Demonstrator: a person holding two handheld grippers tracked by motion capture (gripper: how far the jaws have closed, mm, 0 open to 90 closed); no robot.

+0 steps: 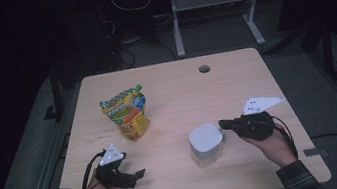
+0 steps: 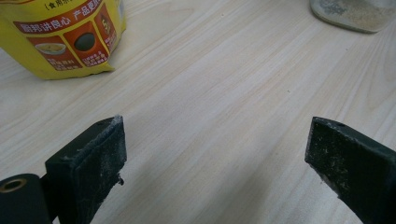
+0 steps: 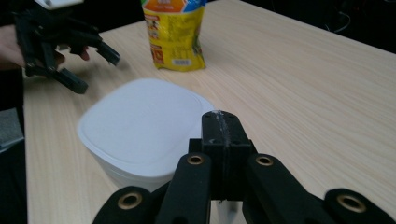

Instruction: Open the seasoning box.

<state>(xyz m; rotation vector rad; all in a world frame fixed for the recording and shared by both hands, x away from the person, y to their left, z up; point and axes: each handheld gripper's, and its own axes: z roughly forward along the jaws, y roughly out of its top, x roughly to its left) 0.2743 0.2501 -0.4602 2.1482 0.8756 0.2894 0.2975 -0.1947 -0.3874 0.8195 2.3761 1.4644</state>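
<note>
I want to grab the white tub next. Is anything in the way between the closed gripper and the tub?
No, nothing visible is in the way. The right gripper, jaws shut, sits right at the edge of the white tub, with only bare table around them. The yellow pouch stands off to the far side, and the left gripper is well apart.

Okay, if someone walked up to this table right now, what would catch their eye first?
Probably the bright yellow snack bag standing left of the middle of the wooden table. Next, the white lidded tub nearer the person, with the shut right gripper at its edge, while the left gripper waits open at the near left.
</note>
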